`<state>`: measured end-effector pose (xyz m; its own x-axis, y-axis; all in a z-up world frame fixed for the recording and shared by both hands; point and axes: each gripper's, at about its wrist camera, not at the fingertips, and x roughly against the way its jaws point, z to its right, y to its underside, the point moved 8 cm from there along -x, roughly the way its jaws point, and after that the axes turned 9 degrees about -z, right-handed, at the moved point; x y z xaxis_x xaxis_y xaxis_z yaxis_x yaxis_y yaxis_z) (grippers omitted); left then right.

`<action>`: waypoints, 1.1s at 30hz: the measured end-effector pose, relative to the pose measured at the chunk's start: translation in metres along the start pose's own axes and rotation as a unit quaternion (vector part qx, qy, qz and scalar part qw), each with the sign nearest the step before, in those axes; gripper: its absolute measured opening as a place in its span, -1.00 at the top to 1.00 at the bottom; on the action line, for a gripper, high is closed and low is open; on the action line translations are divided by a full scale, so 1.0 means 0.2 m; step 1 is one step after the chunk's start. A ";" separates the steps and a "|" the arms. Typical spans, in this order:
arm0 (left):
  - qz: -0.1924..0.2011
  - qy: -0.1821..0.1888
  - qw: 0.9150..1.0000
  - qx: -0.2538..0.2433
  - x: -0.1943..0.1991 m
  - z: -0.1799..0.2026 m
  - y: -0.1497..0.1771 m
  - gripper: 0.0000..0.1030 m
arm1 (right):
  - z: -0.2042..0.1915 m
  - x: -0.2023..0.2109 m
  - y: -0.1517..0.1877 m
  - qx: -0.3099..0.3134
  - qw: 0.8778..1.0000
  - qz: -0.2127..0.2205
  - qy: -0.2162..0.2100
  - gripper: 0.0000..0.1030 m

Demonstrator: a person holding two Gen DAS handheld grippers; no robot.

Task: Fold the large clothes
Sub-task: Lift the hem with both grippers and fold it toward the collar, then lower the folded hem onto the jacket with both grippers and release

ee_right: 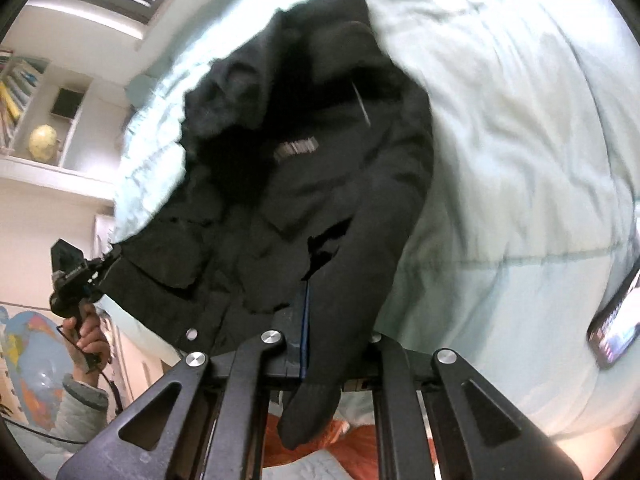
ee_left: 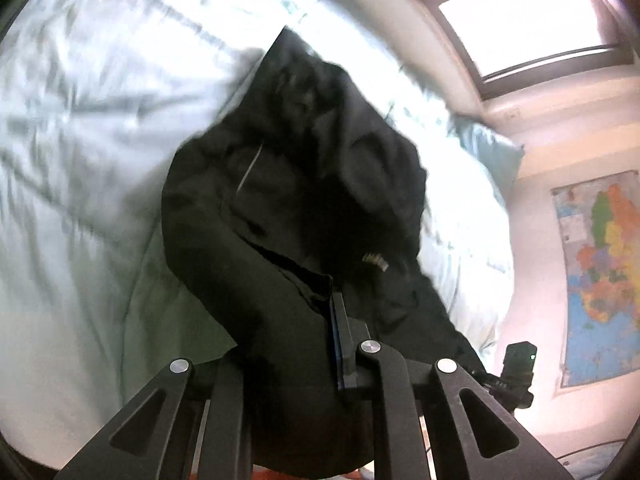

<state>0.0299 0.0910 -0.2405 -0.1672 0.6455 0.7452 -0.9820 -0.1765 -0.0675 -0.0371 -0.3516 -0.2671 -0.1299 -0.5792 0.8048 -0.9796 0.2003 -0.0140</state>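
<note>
Pale mint bedding (ee_left: 80, 160) fills the background of both wrist views, a wrinkled duvet on a bed with a window (ee_left: 520, 20) at 1 o'clock and a coloured wall map (ee_left: 600, 272) at 3 o'clock in the left view. On this bedding, partly raised off it, hangs the black hooded jacket (ee_left: 288, 184), its hood end toward 12 o'clock and its near edge drawn up to both tools. Pressed nearly together, the left gripper (ee_left: 340, 344) pinches a fold of the jacket's near edge between its pads. Likewise the right gripper (ee_right: 304, 320) is clamped fully on black cloth, with a sleeve end drooping past it toward 6 o'clock. Seen from the right view, the left gripper (ee_right: 76, 276) sits at 9 o'clock, gripping a corner of the jacket, a person's hand (ee_right: 86, 340) on its handle. At 3 o'clock in that view a phone (ee_right: 616, 320) lies on the duvet. Judging by the 2 pinches and the lifted cloth, the step in hand looks like raising the jacket to spread or square it. Next, the move calls for keeping both pinches firm and level, drawing the cloth taut, then laying it flat before any fold.
</note>
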 end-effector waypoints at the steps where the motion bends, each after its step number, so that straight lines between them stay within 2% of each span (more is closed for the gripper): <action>1: 0.009 0.007 1.000 -0.007 0.03 0.03 -0.04 0.70 | -0.03 0.04 -0.04 0.003 1.000 0.011 -0.005 0.76; 4: 0.032 0.024 0.999 -0.021 0.12 0.11 -0.16 0.70 | -0.10 0.17 -0.17 0.012 0.999 0.043 -0.018 0.76; 8: 0.061 0.039 0.997 -0.038 0.21 0.20 -0.35 0.69 | -0.20 0.30 -0.33 0.034 0.996 0.081 -0.010 0.76; 12: 0.083 0.052 0.994 -0.047 0.28 0.25 -0.55 0.69 | -0.27 0.43 -0.55 0.044 0.992 0.117 -0.005 0.76; 14: 0.087 0.063 0.993 -0.045 0.29 0.26 -0.68 0.69 | -0.29 0.49 -0.71 0.043 0.990 0.136 0.000 0.76; 18: 0.085 0.074 0.993 -0.033 0.24 0.28 -0.96 0.66 | -0.32 0.54 -1.03 0.027 0.985 0.167 -0.008 0.75; 21: 0.071 0.088 0.994 0.011 0.09 0.22 -1.21 0.61 | -0.27 0.43 -1.29 -0.009 0.986 0.167 -0.008 0.75; 24: 0.049 0.057 0.996 0.052 -0.15 0.13 -1.44 0.60 | -0.20 0.23 -1.52 -0.035 0.987 0.156 0.031 0.75; 28: 0.004 -0.034 0.996 0.077 -0.55 -0.02 -1.64 0.60 | -0.06 -0.12 -1.74 -0.057 0.985 0.117 0.111 0.74; 31: -0.021 -0.088 0.992 0.087 -0.79 -0.13 -1.69 0.61 | 0.08 -0.37 -1.81 -0.066 0.983 0.077 0.150 0.72; 33: -0.024 -0.099 0.990 0.097 -0.88 -0.17 -1.70 0.61 | 0.15 -0.48 -1.82 -0.064 0.983 0.064 0.160 0.69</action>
<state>0.3896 0.0624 -0.3724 -0.0805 0.5019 0.8612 -0.9500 -0.3001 0.0860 0.3272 -0.3921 -0.3564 -0.1769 -0.2692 0.9467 -0.9283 0.3651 -0.0697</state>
